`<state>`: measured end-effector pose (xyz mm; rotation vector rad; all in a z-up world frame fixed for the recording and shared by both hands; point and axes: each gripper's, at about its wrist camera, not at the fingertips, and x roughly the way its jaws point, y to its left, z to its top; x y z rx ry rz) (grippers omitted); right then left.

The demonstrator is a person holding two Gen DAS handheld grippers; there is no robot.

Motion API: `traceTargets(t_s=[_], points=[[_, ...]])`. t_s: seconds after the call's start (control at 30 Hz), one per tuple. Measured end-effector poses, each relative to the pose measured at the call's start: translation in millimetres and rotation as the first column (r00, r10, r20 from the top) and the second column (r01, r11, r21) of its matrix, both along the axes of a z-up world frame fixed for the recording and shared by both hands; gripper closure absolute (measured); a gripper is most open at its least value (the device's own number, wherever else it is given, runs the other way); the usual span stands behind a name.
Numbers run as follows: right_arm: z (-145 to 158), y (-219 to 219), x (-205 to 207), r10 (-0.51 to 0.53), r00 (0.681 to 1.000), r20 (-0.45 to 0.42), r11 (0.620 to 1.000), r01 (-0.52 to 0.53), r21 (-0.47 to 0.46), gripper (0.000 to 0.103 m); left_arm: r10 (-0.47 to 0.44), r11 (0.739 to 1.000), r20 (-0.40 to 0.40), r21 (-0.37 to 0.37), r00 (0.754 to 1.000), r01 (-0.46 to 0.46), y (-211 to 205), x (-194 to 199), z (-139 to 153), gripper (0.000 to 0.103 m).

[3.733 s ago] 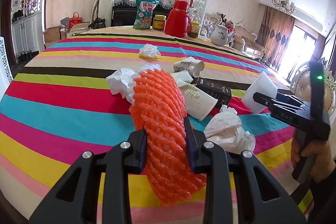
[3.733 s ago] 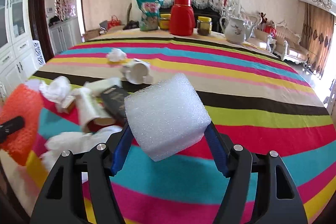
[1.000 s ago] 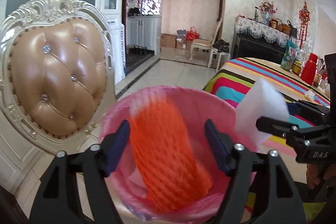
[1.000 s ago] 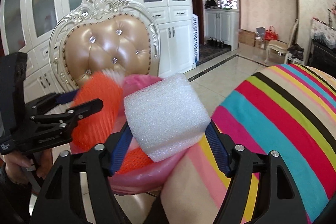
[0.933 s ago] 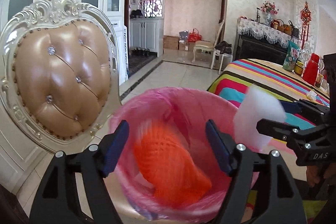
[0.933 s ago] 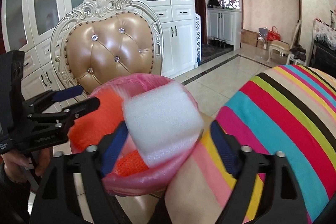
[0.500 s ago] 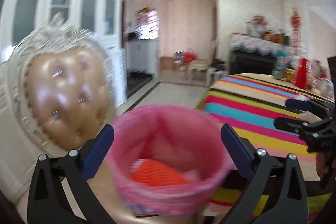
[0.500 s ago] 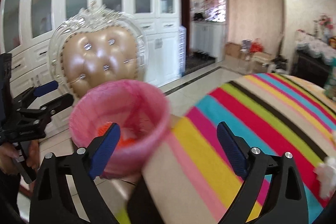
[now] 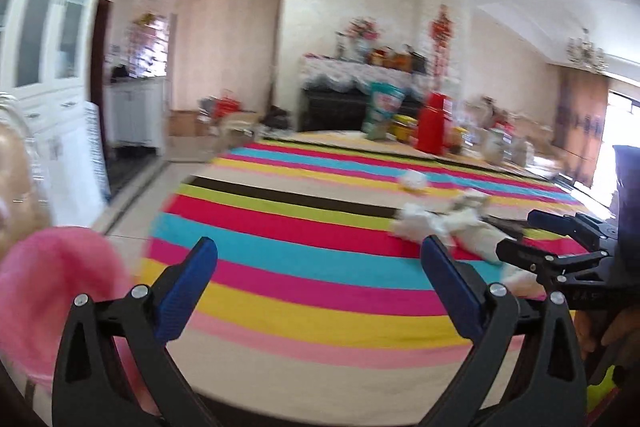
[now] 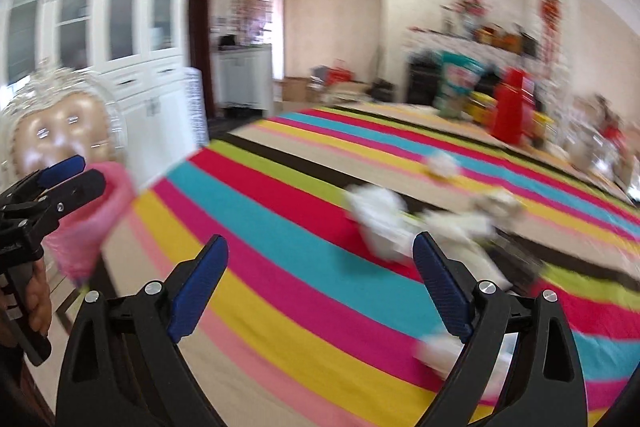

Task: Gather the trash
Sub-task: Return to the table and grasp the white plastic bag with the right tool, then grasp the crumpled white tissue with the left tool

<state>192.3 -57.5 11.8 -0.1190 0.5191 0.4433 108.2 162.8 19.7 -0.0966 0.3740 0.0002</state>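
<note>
Both views are blurred by motion. My left gripper (image 9: 316, 283) is open and empty above the near edge of the striped table (image 9: 304, 267). My right gripper (image 10: 316, 275) is open and empty over the same table. The pink-lined trash bin (image 9: 48, 287) stands off the table's left edge; it also shows in the right wrist view (image 10: 96, 215). White crumpled tissues and paper cups (image 9: 444, 223) lie ahead on the cloth, right of centre; they also show in the right wrist view (image 10: 404, 219). The right gripper appears at the right of the left wrist view (image 9: 516, 239), the left gripper at the left of the right wrist view (image 10: 76, 175).
A padded tan chair (image 10: 64, 131) stands behind the bin. A red thermos (image 9: 434, 127), a snack bag (image 9: 382, 111) and jars stand at the table's far side. A single tissue (image 9: 414, 181) lies further back. White cabinets (image 10: 120, 39) line the left wall.
The orange net and the white foam block dropped into the pink bin. Both grippers opened wide and have swung right, from the bin back toward the table.
</note>
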Motion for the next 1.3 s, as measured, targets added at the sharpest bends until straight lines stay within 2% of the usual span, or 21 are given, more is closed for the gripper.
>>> traceTargets(t_s=[0.07, 0.2, 0.3, 0.43, 0.67, 0.77, 0.83, 0.9, 1.0, 1.17, 1.3], points=[[-5, -28, 2, -0.053, 0.999, -0.014, 0.999, 0.053, -0.004, 0.016, -0.071, 0.997, -0.031, -0.020, 0.997, 0.070, -31, 19, -8, 0.004], [-23, -80, 12, -0.154, 0.985, -0.073, 0.988, 0.153, -0.012, 0.016, -0.133, 0.991, -0.084, -0.037, 0.988, 0.130, -68, 51, -19, 0.004], [-38, -95, 21, -0.195, 0.973, -0.127, 0.981, 0.195, -0.009, 0.016, -0.152, 0.988, -0.114, -0.047, 0.982, 0.147, -86, 73, -25, 0.005], [-54, -91, 35, -0.228, 0.955, -0.189, 0.973, 0.228, -0.023, 0.016, -0.128, 0.992, -0.144, -0.009, 0.981, 0.128, -104, 95, -31, 0.004], [-65, -73, 54, -0.232, 0.939, -0.254, 0.973, 0.226, -0.053, 0.016, -0.111, 0.994, -0.192, -0.025, 0.975, 0.108, -93, 113, -46, 0.004], [-65, -69, 52, -0.234, 0.940, -0.248, 0.972, 0.218, -0.093, 0.026, -0.112, 0.994, -0.205, -0.039, 0.972, 0.106, -93, 121, -47, 0.004], [-67, -70, 49, -0.217, 0.940, -0.263, 0.976, 0.202, -0.085, 0.037, -0.113, 0.993, -0.203, -0.042, 0.973, 0.106, -95, 125, -45, 0.004], [-67, -74, 46, -0.197, 0.940, -0.278, 0.980, 0.190, -0.051, 0.054, -0.111, 0.994, -0.199, -0.039, 0.974, 0.105, -98, 127, -43, 0.004], [-62, -78, 42, -0.201, 0.948, -0.248, 0.980, 0.197, -0.042, 0.065, -0.112, 0.993, -0.198, -0.047, 0.974, 0.104, -104, 136, -42, 0.004], [-52, -93, 39, -0.242, 0.953, -0.182, 0.969, 0.246, -0.002, 0.069, -0.098, 0.995, -0.213, -0.031, 0.972, 0.094, -117, 154, -44, 0.004], [-49, -104, 40, -0.257, 0.950, -0.175, 0.963, 0.267, 0.032, 0.069, -0.076, 0.997, -0.249, -0.027, 0.965, 0.072, -124, 172, -47, 0.005]])
